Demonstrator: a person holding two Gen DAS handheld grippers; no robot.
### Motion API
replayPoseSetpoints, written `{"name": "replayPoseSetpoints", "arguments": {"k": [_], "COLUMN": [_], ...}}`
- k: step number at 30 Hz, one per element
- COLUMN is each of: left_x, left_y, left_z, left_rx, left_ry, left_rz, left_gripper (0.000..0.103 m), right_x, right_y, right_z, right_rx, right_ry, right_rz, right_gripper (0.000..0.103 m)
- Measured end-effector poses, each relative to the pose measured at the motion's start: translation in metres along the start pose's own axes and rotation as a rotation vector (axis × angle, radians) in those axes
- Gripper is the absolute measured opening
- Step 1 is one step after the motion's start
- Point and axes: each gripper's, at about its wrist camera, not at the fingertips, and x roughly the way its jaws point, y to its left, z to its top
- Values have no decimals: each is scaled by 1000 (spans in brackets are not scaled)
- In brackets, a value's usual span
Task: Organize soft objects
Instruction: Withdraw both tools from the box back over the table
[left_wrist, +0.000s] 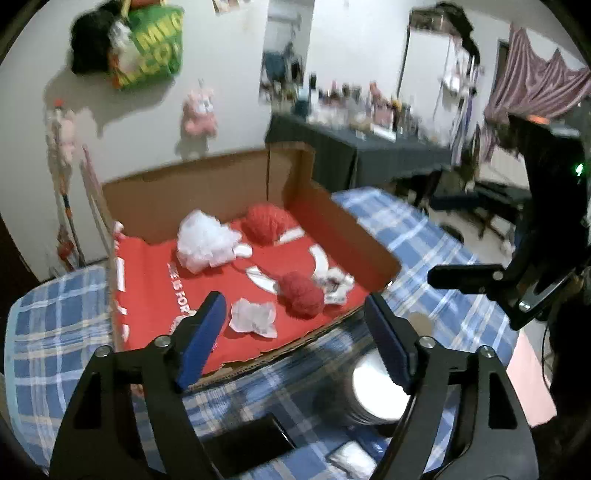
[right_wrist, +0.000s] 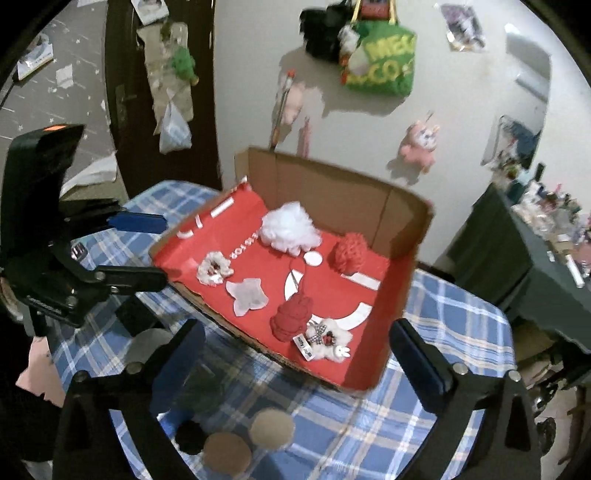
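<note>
1. Both tongs stood wide with nothing between the pads: my left gripper (left_wrist: 295, 332) and my right gripper (right_wrist: 299, 354) each hung above the near edge of the cardboard box (right_wrist: 402, 280), clear of everything in it.
2. From the left wrist view I saw the right gripper (left_wrist: 465, 280) off at three o'clock, over the blue plaid cloth (left_wrist: 424, 236); from the right wrist view the left gripper (right_wrist: 136, 247) sat at nine o'clock.
3. All the soft things lay on the box's red floor. In the right wrist view, the white puff (right_wrist: 290, 227) was at twelve o'clock of the box's middle, near the back wall.
4. A red yarn ball (right_wrist: 349, 253) lay at two o'clock, just beside the puff but apart from it.
5. A second red knitted piece (right_wrist: 291, 315) lay at six o'clock, touching a white furry toy with a tag (right_wrist: 327, 341) at its five o'clock.
6. A flat white star-shaped piece (right_wrist: 245, 293) lay at eight o'clock, and a white frilly ring (right_wrist: 212, 267) at nine, near the box's open side.
7. Round brown discs (right_wrist: 271, 430) sat on the cloth below my right jaws.
</note>
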Motion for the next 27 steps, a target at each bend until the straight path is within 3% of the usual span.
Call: {"name": "replayPoseSetpoints", "arguments": {"k": [6,15,27], "left_x": [-56,-106,-124], "left_y": [-24,-57,-81], "left_z": [-18,-66,-124], "left_rx": [1,-25,-71], "left_ry": [-176,-340,-422], "left_rz": [34,85,158], "left_gripper": [88,93,96], "right_x": [-44,-98,-114], "right_y": [21,57,97], "right_z": [-20,-66,-136], "right_rx": [29,107,218], "right_ry": [-96,-263,-383], "right_rz": [-81,-162,-301], "right_gripper": [103,103,103]}}
